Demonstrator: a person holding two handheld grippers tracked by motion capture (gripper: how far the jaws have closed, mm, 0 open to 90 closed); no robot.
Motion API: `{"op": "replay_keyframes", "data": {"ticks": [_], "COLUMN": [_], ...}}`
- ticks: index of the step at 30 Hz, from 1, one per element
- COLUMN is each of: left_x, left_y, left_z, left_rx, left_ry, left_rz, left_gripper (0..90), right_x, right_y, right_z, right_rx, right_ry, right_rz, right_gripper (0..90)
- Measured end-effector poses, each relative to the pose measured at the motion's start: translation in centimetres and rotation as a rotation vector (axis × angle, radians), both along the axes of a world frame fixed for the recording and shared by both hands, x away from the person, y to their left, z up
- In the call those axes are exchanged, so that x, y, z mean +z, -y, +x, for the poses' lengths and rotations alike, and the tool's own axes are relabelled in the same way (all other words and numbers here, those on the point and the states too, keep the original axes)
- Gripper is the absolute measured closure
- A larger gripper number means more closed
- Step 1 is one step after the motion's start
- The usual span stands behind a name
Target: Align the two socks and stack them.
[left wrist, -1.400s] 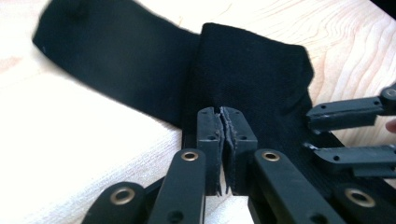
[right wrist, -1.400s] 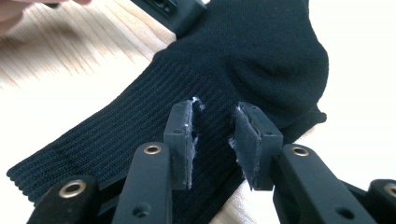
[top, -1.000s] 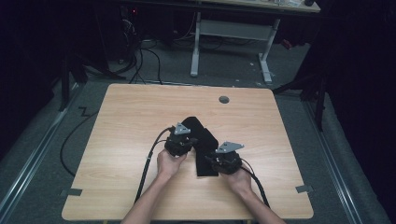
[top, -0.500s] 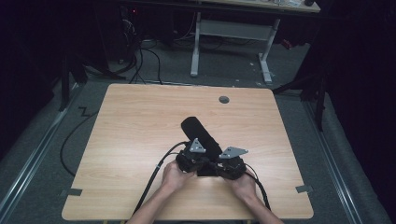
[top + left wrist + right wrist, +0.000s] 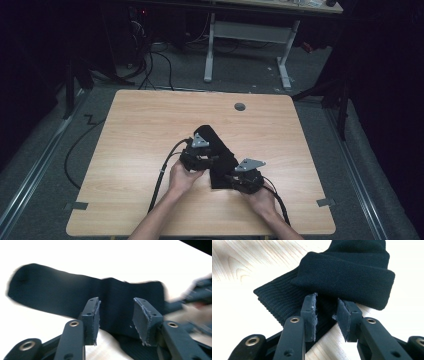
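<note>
lying folded on wooden counter (image 5: 140,130), black sock (image 5: 216,150); left gripper (image 5: 115,312) jaws just opened, spread over sock, pads clear; right gripper (image 5: 326,311) jaws closing, gap visible at ribbed cuff, not pinching

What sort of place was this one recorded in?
Probably a lab or workshop set up for recording: a bare wooden table on grey carpet, cables on the floor, a height-adjustable desk frame behind, dark surroundings.

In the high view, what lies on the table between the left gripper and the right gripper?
The black knitted sock spans the stretch from the left gripper to the right gripper; the high view shows no other object there.
</note>
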State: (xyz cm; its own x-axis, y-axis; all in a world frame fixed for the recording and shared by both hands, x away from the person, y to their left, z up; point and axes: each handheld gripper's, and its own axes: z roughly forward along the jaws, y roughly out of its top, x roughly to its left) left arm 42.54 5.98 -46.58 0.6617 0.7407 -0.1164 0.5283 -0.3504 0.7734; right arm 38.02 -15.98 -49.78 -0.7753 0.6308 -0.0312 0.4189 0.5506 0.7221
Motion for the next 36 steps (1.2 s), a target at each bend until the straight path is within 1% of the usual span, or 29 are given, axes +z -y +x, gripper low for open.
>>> {"op": "replay_keyframes", "data": {"ticks": [3,4,5,7,10,12,13,16,17,18,19,21,23,24,27,28,33,36], "left_x": [-1.0,-1.2,-1.6,-2.0,-2.2,-2.1,-2.1,-2.0,-2.1,-2.1,-2.0,-1.9,-1.8,-1.7,-1.1,-1.0,-0.5,-0.2], "left_y": [0.6,0.8,1.1,1.5,2.1,2.4,2.6,2.7,2.7,2.6,2.6,2.5,2.3,2.1,1.6,1.5,0.3,-0.2], "left_z": [1.4,1.7,2.1,2.4,2.5,2.5,2.5,2.6,2.6,2.7,2.6,2.7,2.8,2.8,2.9,2.9,3.5,4.0], "left_rx": [0.025,0.027,0.031,0.035,0.016,-0.001,-0.012,-0.023,-0.027,-0.031,-0.031,-0.027,-0.013,-0.007,0.017,0.023,0.087,0.121], "left_ry": [-0.026,-0.032,-0.039,-0.047,-0.037,-0.029,-0.028,-0.034,-0.034,-0.033,-0.027,-0.024,-0.027,-0.022,0.000,0.001,0.020,0.031], "left_rz": [0.035,0.038,0.049,0.051,0.054,0.070,0.070,0.076,0.082,0.091,0.096,0.094,0.082,0.081,0.090,0.092,0.098,0.095], "left_gripper": [54.0,54.0,53.9,54.2,56.6,60.0,63.0,76.3,80.2,83.2,85.6,86.8,87.3,87.5,87.9,88.0,88.1,88.0], "right_x": [0.0,0.0,0.0,0.0,0.0,0.0,0.0,0.0,0.0,0.0,0.0,-0.1,-0.1,-0.1,0.0,0.0,0.0,0.0], "right_y": [-0.1,-0.1,-0.1,-0.1,-0.1,-0.1,-0.1,0.0,0.0,0.0,0.0,0.1,0.1,0.1,0.1,0.2,0.3,0.3], "right_z": [-0.1,-0.2,-0.2,-0.3,-0.5,-0.6,-0.6,-0.7,-0.8,-0.8,-0.8,-0.9,-1.1,-1.1,-1.5,-1.6,-2.0,-2.1], "right_rx": [0.003,0.005,0.007,0.014,0.018,0.023,0.027,0.031,0.030,0.032,0.033,0.034,0.035,0.039,0.047,0.050,0.056,0.057], "right_ry": [0.006,0.007,0.009,0.010,0.013,0.014,0.015,0.016,0.011,0.016,0.019,0.018,0.013,0.017,0.017,0.019,0.023,0.026], "right_rz": [-0.010,-0.013,-0.015,-0.019,-0.022,-0.023,-0.025,-0.027,-0.029,-0.027,-0.028,-0.023,-0.025,-0.025,-0.036,-0.035,-0.040,-0.039], "right_gripper": [69.2,69.2,69.2,69.2,69.2,69.2,69.2,69.1,69.1,69.1,69.2,69.2,69.2,69.2,69.2,69.2,69.2,69.2]}}
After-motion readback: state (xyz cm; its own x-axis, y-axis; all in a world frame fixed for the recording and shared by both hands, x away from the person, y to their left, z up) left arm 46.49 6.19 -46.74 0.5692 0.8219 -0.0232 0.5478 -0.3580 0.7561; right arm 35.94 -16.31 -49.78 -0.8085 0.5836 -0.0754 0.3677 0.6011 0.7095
